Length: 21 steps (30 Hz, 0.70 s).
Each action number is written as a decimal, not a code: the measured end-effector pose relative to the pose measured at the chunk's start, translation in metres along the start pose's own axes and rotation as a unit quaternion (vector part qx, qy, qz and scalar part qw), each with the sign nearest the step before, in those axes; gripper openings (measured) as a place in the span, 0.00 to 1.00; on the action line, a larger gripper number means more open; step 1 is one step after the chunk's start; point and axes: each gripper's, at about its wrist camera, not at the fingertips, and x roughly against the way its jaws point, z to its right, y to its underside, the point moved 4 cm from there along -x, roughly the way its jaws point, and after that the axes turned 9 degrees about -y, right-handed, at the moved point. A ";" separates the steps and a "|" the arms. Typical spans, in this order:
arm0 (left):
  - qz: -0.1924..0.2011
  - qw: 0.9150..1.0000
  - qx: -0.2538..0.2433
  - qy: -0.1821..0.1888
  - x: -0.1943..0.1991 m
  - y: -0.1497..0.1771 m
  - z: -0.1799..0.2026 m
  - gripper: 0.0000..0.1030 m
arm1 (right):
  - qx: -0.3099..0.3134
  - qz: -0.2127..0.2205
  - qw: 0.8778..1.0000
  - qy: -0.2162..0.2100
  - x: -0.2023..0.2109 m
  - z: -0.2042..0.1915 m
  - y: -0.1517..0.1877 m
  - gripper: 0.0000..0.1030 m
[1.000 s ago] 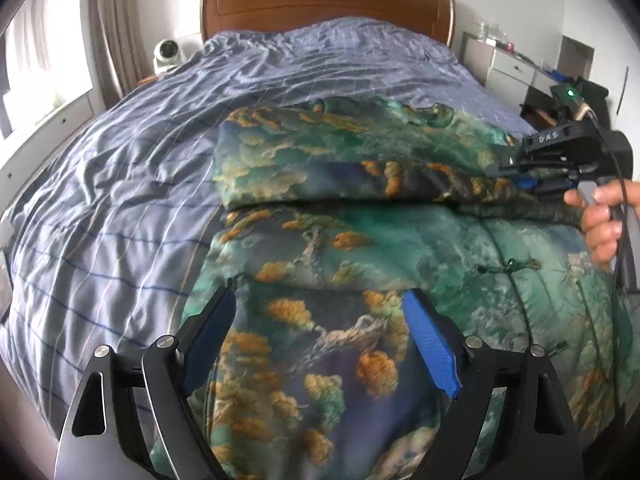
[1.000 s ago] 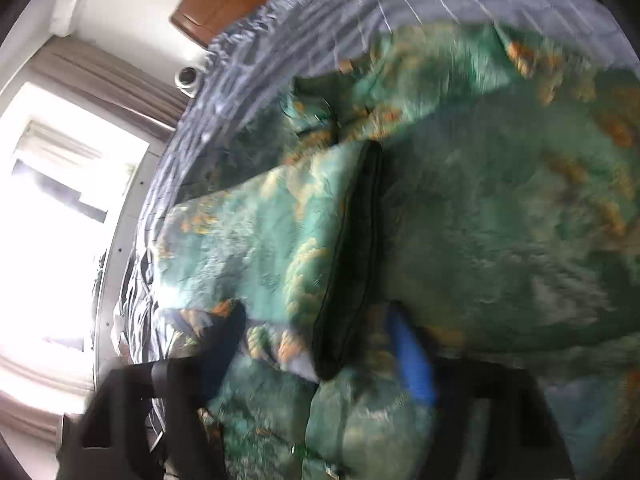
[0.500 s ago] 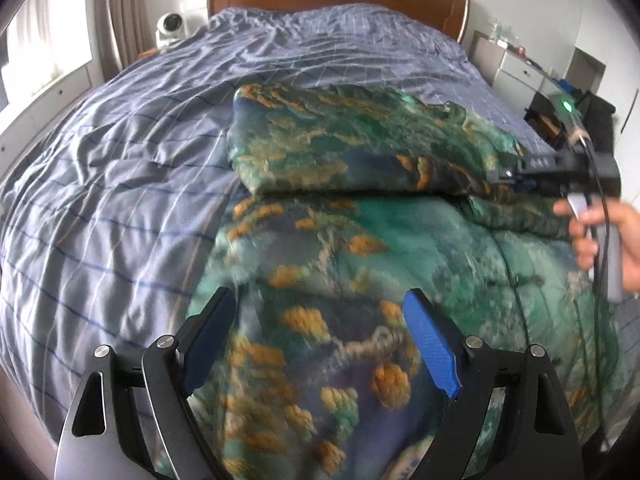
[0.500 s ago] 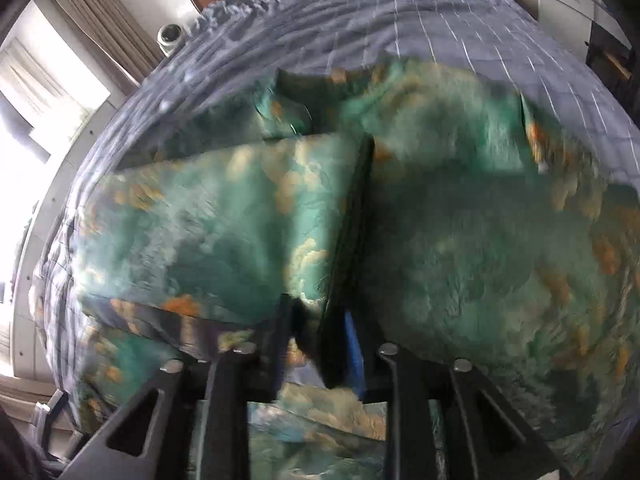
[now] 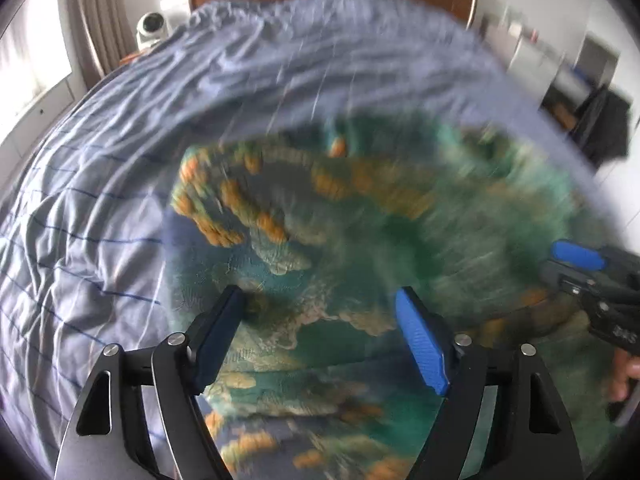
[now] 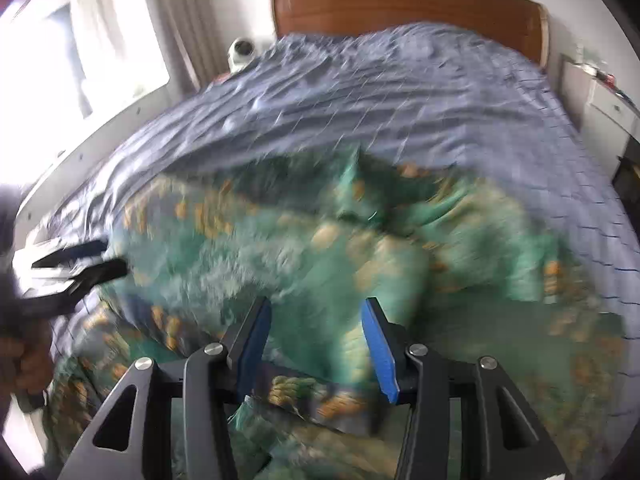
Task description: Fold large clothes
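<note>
A large green garment with orange and blue print point(image 5: 360, 248) lies partly folded on the bed, blurred by motion; it also shows in the right wrist view point(image 6: 320, 256). My left gripper point(image 5: 320, 320) is open and empty just above the garment's near part. My right gripper point(image 6: 316, 328) is open, low over a fold of the garment, with nothing between the pads. The right gripper also shows at the right edge of the left wrist view point(image 5: 592, 272). The left gripper shows at the left edge of the right wrist view point(image 6: 76, 268).
The blue striped duvet point(image 5: 120, 200) covers the bed, with a wooden headboard point(image 6: 400, 0) at the far end. A small white camera point(image 5: 152, 28) stands by the curtain at the back left. A white cabinet point(image 6: 608, 108) stands at the right of the bed.
The right gripper has let go of the garment's dark-edged fold and opened. Both grippers have swung, so the views now face the headboard. The left gripper stayed open.
</note>
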 end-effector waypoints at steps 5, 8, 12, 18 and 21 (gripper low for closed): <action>0.014 1.000 -0.020 -0.020 -0.022 0.020 0.009 0.77 | -0.010 -0.036 0.999 0.018 -0.046 0.010 0.032 0.46; 0.011 1.000 -0.021 -0.016 -0.021 0.019 0.009 0.77 | -0.021 -0.033 0.999 0.018 -0.045 0.011 0.033 0.46; 0.001 0.999 -0.038 -0.027 -0.003 0.010 0.010 0.77 | -0.021 -0.030 0.999 0.017 -0.045 0.011 0.033 0.46; 0.054 0.998 -0.021 0.011 0.036 -0.040 0.016 0.84 | -0.021 -0.022 0.999 0.018 -0.048 0.008 0.037 0.46; 0.063 0.998 -0.024 -0.008 0.023 -0.064 0.021 0.84 | -0.022 -0.022 0.999 0.017 -0.048 0.008 0.037 0.46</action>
